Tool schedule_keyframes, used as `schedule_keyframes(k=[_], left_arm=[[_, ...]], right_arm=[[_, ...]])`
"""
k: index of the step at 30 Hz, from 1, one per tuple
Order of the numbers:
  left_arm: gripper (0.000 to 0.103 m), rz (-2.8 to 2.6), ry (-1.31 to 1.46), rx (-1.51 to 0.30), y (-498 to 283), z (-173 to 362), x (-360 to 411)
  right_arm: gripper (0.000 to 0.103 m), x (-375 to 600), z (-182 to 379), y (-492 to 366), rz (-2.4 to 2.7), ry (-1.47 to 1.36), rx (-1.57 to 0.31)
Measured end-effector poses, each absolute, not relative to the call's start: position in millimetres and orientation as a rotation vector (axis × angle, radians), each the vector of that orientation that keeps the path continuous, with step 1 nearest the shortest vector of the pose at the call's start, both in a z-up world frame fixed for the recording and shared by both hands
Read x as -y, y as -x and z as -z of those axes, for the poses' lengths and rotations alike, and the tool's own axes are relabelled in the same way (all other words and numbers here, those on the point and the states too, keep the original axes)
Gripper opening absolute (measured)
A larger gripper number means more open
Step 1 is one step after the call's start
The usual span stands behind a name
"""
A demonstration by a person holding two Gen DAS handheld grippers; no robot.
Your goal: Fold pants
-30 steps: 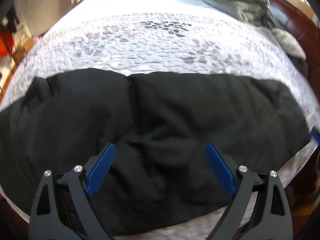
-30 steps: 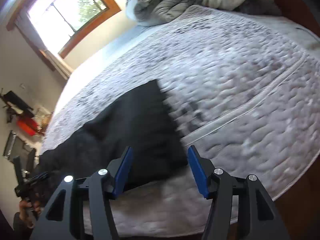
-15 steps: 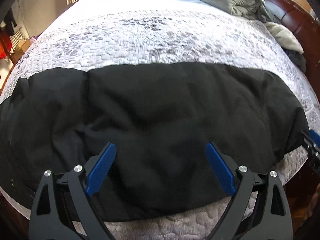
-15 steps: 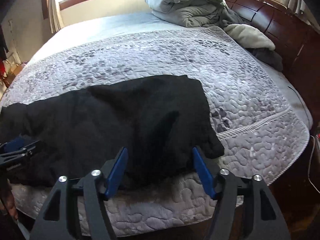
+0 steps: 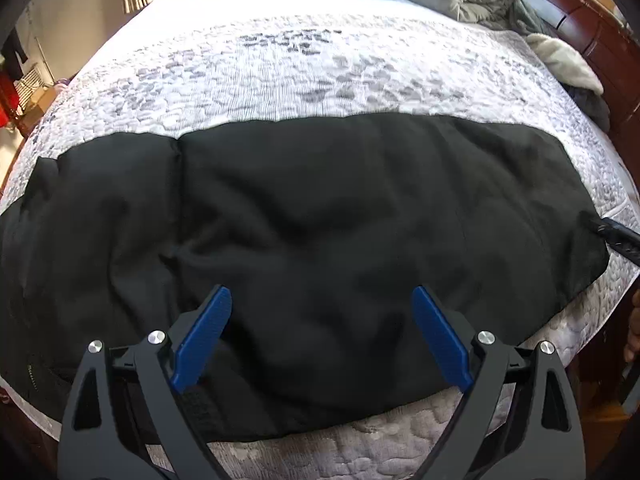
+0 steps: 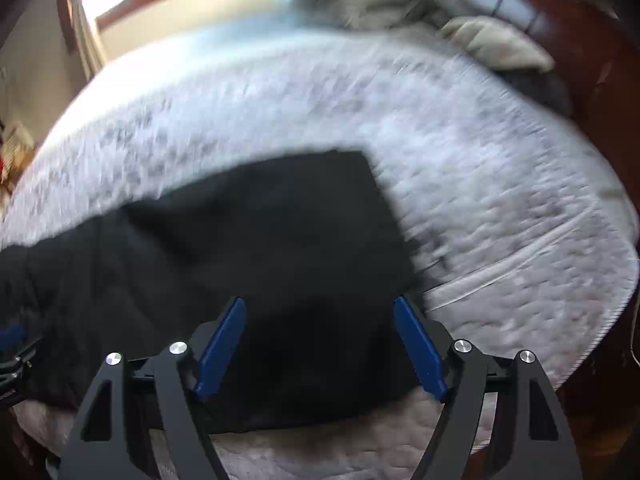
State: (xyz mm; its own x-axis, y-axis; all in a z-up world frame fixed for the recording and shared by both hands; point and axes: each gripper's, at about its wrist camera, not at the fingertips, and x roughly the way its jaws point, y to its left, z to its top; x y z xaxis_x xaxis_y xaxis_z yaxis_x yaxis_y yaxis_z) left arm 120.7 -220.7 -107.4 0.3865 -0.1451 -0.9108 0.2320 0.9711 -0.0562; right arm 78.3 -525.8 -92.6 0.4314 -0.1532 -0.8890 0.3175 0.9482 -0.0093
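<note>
The black pants (image 5: 320,216) lie spread lengthwise along the near edge of the quilted bed (image 5: 320,72), already doubled. The left gripper (image 5: 320,332) hangs wide and empty over the middle. The right gripper (image 6: 320,344), whose jaws have just been opening, hovers empty over the hem end. Pinch both layers squarely there before lifting.

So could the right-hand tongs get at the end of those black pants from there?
Probably yes. The right tongs stand open, having just widened, with nothing between them, right above the pants end on the quilt. Nothing blocks the way down.
</note>
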Motion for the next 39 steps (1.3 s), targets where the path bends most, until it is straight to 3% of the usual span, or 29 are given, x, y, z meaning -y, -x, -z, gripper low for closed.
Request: schedule_keyframes(k=[6,17,26,28,32,39], left_arm=[[0.091,0.160,-0.026,-1.146,-124.3,108.9,182.9],[0.091,0.043,0.050,-1.088,-107.9,81.8,114.0],[0.091,-0.132,0.154,-1.120,-64.5,83.1,-4.8],[0.090,-0.178,0.177,-1.124,-57.1,85.3,-27.7],[0.071,-0.142,0.296,-1.168,-52.3,92.7,-54.4],[0.070,0.005,0.593,-1.190,-64.2,99.8,-86.7]], right_arm=[[0.078,490.1,86.7,-80.7,0.301,-0.112,-1.057],[0.078,336.6,74.6,-64.8,0.063,-0.044,-1.027],[0.078,242.6,66.5,-50.7,-0.132,0.075,-1.017],[0.078,230.7,67.0,-50.9,-0.177,0.072,-1.020],[0.078,209.2,68.9,-49.0,-0.226,0.081,-1.016],[0.080,196.3,77.8,-48.3,-0.234,0.127,-1.032]])
